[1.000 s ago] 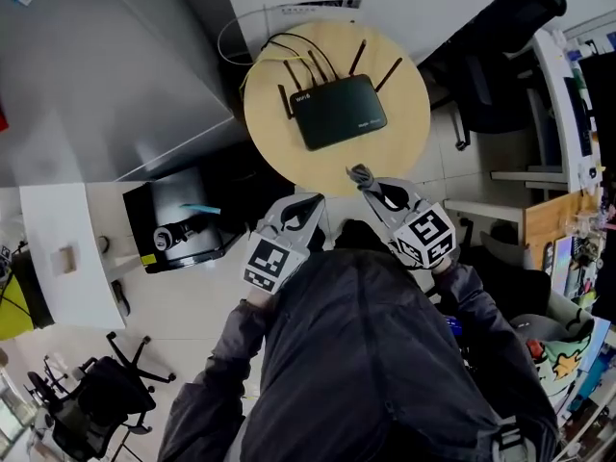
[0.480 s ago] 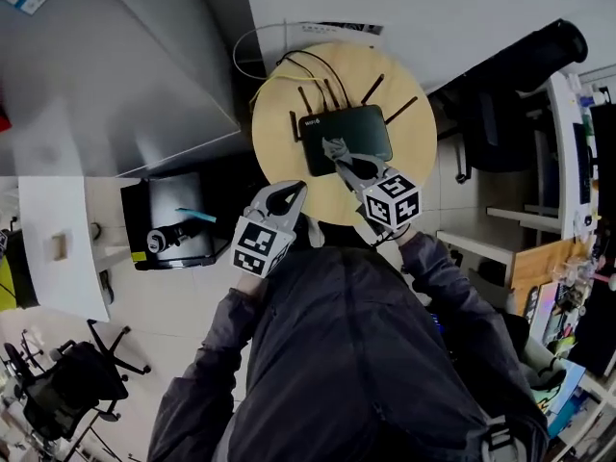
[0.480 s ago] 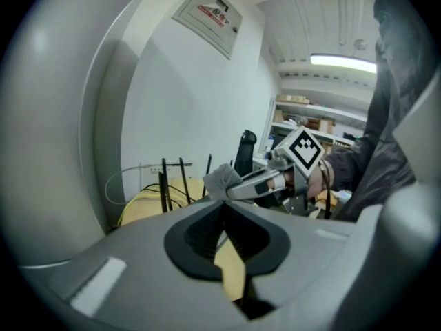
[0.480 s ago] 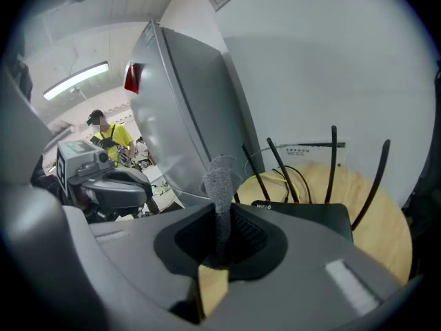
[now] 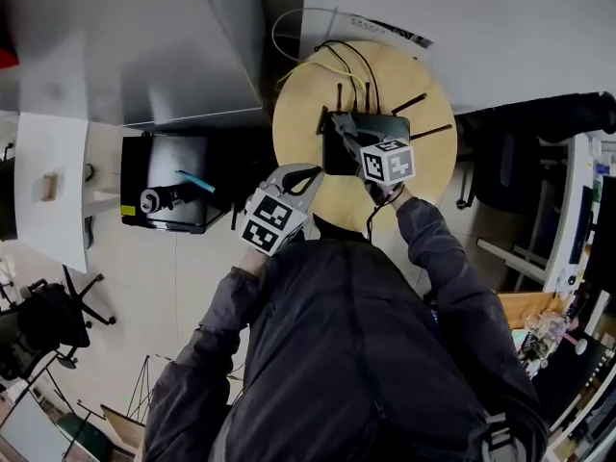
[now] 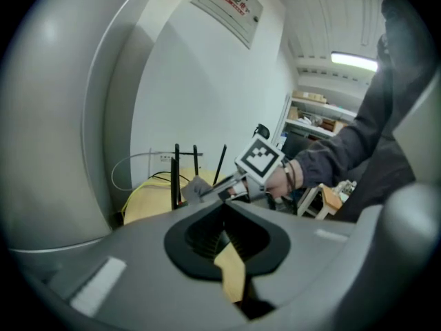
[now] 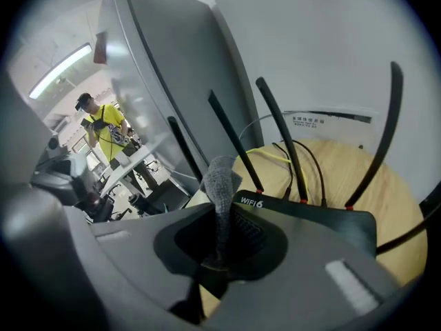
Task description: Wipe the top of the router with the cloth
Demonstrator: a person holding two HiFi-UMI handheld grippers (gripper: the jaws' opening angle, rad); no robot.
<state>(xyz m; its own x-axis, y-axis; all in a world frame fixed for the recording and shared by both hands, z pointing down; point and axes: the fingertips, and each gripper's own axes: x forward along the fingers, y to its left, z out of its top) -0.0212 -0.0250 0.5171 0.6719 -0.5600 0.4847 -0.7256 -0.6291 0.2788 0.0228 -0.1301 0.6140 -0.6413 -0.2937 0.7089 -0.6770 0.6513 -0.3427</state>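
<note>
A black router (image 5: 339, 158) with upright antennas sits on the round wooden table (image 5: 306, 128). Over the router's left part, my right gripper (image 5: 348, 135) is shut on a small grey cloth (image 5: 341, 123). In the right gripper view the cloth (image 7: 220, 174) sticks up from between the jaws of that gripper (image 7: 220, 209), above the router's (image 7: 313, 223) "WIFI 6" edge. Whether the cloth touches the router I cannot tell. My left gripper (image 5: 310, 173) hovers at the table's near left edge, shut and holding nothing. In its own view, the left gripper (image 6: 224, 204) faces the right gripper (image 6: 231, 187).
Yellow and black cables (image 5: 332, 61) run from the router's back to the wall. A black cabinet (image 5: 164, 195) stands left of the table, beside a white desk (image 5: 48, 191). A dark chair (image 5: 505, 157) is on the right. A person in yellow (image 7: 105, 133) stands far off.
My right gripper has carried the cloth forward from the table's near edge to over the router. The left gripper stays near the table's near edge.
</note>
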